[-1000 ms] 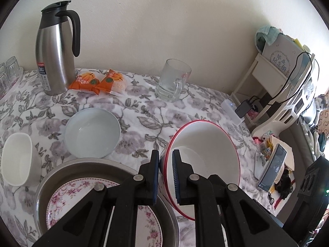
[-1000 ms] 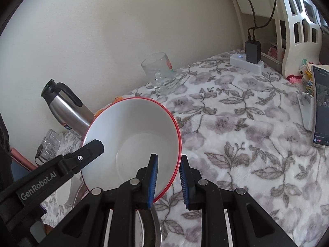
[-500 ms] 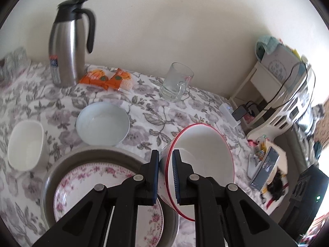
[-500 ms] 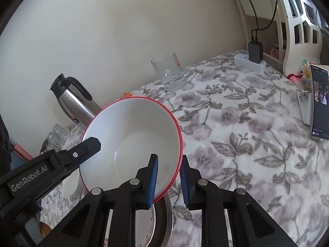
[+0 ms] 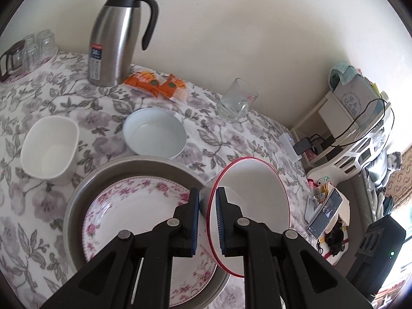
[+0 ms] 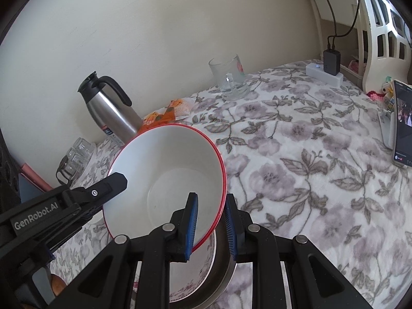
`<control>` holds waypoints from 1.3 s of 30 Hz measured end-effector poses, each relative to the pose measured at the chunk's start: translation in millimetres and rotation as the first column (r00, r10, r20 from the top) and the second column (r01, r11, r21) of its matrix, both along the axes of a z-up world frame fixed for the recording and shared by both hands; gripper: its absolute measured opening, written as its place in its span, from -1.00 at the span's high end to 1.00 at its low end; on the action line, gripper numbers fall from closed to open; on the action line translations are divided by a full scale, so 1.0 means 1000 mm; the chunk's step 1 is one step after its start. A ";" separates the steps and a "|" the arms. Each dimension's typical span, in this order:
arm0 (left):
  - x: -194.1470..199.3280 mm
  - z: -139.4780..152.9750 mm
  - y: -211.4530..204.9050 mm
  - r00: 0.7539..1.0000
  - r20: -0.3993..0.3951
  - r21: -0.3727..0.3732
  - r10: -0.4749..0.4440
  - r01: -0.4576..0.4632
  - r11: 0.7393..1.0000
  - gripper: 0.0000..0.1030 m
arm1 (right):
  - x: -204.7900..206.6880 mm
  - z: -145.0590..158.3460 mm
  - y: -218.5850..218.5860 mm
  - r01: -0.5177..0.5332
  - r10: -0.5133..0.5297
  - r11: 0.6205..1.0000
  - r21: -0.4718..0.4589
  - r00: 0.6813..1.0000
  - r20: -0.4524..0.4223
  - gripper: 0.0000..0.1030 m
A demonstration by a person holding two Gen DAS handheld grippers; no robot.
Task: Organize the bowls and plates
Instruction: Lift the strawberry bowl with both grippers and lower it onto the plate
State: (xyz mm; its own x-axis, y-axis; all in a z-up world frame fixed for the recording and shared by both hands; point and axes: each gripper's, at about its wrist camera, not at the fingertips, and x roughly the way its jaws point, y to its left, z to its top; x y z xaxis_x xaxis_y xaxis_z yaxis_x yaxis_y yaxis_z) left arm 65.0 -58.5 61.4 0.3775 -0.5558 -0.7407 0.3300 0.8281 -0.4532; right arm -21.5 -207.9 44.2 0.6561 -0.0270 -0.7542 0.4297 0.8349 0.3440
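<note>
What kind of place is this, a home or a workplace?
Most likely a room in a home. The table has a flowered cloth and carries a steel thermos jug, a glass mug and orange snack packets. A white shelf at the side holds chargers and small clutter.

In the right wrist view the flowered bench [image 6: 322, 170] lies bare across the right half. The metal basin [image 5: 144, 164], pale bowl [image 5: 154, 134], square cup [image 5: 49, 149] and flask [image 5: 113, 33] crowd the left; gaps between them look narrow.
</note>
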 end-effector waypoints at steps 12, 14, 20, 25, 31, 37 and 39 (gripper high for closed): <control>0.002 -0.012 0.053 0.993 -0.073 -0.009 0.090 -0.091 0.996 0.75 | 0.010 -0.009 0.043 -0.065 0.065 0.998 0.008 0.997 -0.031 0.56; 0.004 -0.015 0.061 0.991 -0.084 -0.005 0.106 -0.106 0.994 0.75 | 0.014 -0.012 0.050 -0.079 0.080 0.997 0.006 0.996 -0.040 0.56; 0.009 -0.019 0.081 0.985 -0.100 -0.010 0.143 -0.145 0.989 0.75 | 0.021 -0.015 0.066 -0.106 0.106 0.994 0.008 0.993 -0.050 0.56; 0.012 -0.022 0.087 0.982 -0.108 -0.005 0.157 -0.159 0.987 0.75 | 0.025 -0.020 0.071 -0.113 0.113 0.994 0.015 0.992 -0.061 0.56; 0.013 -0.032 0.079 0.981 -0.122 0.021 0.149 -0.147 0.989 0.75 | 0.027 -0.027 0.065 -0.101 0.102 0.995 0.010 0.992 -0.079 0.56; 0.014 -0.046 0.072 0.979 -0.145 0.049 0.141 -0.135 0.990 0.75 | 0.029 -0.039 0.060 -0.095 0.096 0.995 0.015 0.988 -0.117 0.56; 0.015 -0.049 0.071 0.978 -0.153 0.055 0.141 -0.134 0.989 0.75 | 0.030 -0.041 0.060 -0.096 0.097 0.995 0.012 0.988 -0.122 0.56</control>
